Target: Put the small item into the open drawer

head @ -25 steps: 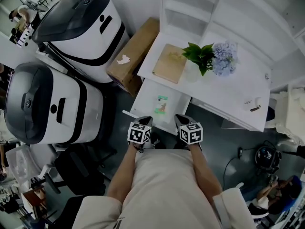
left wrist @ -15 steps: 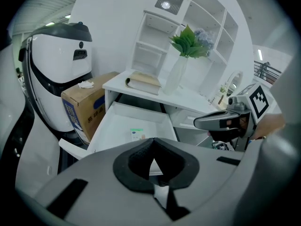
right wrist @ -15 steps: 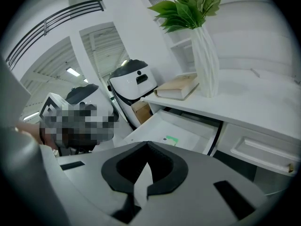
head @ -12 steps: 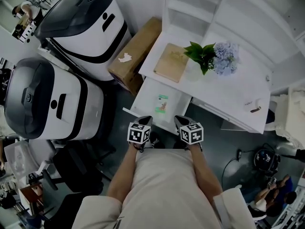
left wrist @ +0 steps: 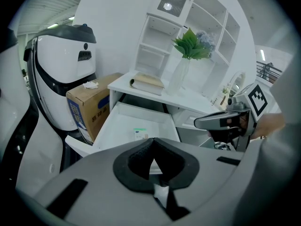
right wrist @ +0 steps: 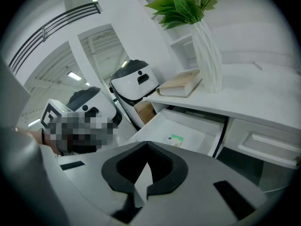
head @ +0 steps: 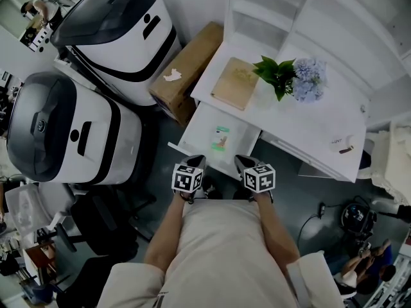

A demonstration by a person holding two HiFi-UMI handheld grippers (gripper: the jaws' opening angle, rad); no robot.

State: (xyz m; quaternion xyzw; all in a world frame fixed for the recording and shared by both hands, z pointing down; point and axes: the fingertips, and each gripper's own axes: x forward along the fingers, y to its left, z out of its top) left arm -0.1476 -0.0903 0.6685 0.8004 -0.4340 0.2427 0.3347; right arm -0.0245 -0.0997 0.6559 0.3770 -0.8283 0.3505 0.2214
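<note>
A small green-and-white packet [head: 220, 138] lies flat inside the open white drawer [head: 200, 122], which is pulled out from under the desk. The same packet [left wrist: 139, 134] shows on the drawer floor in the left gripper view, and the packet [right wrist: 175, 140] shows there in the right gripper view too. My left gripper [head: 196, 162] and right gripper [head: 244, 162] are held side by side close to the body, just short of the drawer's front edge. The left gripper [left wrist: 153, 141] is shut and empty. The right gripper [right wrist: 147, 145] is shut and empty as well.
The white desk [head: 314, 130] carries a tan book [head: 236, 83] and a vase of greenery and blue flowers [head: 286, 77]. A cardboard box [head: 186, 69] stands left of the desk. Two big white-and-black machines [head: 119, 34] [head: 61, 136] fill the left side. A black chair base [head: 109, 226] sits lower left.
The head view has shifted slightly, so the desk and drawer sit a little further right. Both grippers stay in place and shut. The packet has not moved.
</note>
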